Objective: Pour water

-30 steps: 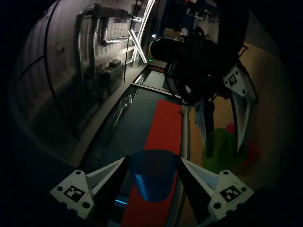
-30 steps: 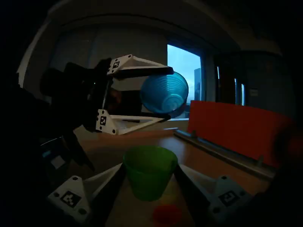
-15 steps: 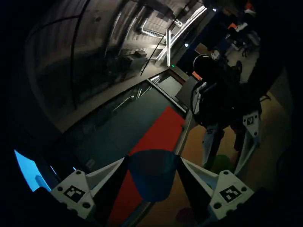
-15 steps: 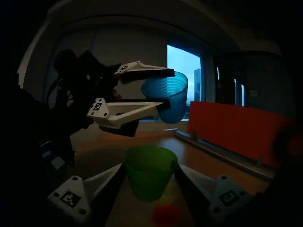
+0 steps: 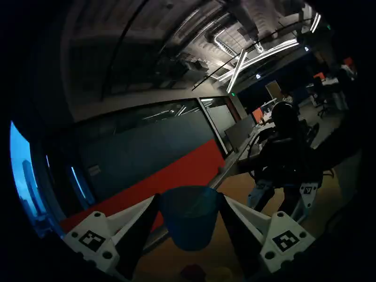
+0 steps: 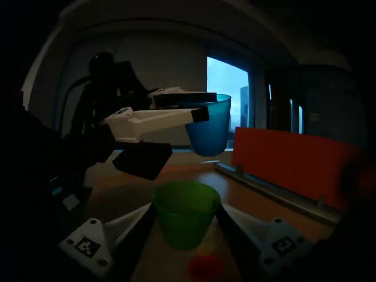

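The blue cup [image 6: 209,124] looks like translucent, smooth plastic, the green cup [image 6: 185,214] matt plastic; the tabletop [image 6: 127,192] is smooth wood.

Dim, underexposed fisheye views; blue window [image 6: 228,94] daylight, ceiling strip lights [image 5: 244,66], warped edges.

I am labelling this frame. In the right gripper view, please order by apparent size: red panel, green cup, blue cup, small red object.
1. red panel
2. green cup
3. blue cup; it is farther off, so true size is unsure
4. small red object
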`<act>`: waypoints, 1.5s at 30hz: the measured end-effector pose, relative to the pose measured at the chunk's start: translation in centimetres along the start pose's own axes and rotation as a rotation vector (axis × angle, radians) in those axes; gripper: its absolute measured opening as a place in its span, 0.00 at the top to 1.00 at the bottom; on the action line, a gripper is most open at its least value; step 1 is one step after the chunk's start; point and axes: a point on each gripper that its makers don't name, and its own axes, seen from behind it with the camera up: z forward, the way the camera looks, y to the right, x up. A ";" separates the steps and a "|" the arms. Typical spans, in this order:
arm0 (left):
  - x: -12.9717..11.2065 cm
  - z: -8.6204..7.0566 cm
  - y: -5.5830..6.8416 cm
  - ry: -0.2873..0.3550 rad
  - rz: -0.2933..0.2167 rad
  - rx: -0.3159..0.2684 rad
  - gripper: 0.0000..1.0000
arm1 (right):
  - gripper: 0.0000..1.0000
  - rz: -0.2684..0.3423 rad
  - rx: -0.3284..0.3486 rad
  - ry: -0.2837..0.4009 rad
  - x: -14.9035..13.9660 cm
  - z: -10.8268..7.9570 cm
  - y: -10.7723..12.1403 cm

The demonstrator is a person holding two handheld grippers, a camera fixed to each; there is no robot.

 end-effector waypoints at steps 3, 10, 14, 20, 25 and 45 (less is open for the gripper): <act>-0.2 0.0 0.0 -0.007 -0.078 -0.008 0.13 | 0.05 -0.002 0.000 0.000 0.0 0.0 0.0; -0.1 0.2 -0.3 -0.004 -0.293 -0.029 0.13 | 0.05 -0.005 -0.005 0.002 0.1 -0.1 0.0; 0.0 0.1 -0.2 -0.002 -0.391 -0.044 0.12 | 0.05 -0.005 -0.008 0.004 0.2 -0.1 0.1; -0.3 0.0 -0.3 -0.009 -0.419 -0.050 0.13 | 0.05 -0.007 -0.009 0.005 0.2 -0.2 0.0; -0.6 -0.2 0.0 -0.018 -0.401 -0.052 0.12 | 0.05 -0.006 -0.010 0.006 0.2 -0.4 0.1; -5.3 -1.6 0.8 -0.144 -0.376 -0.048 0.12 | 0.04 0.009 -0.019 -0.027 -0.3 -1.5 0.3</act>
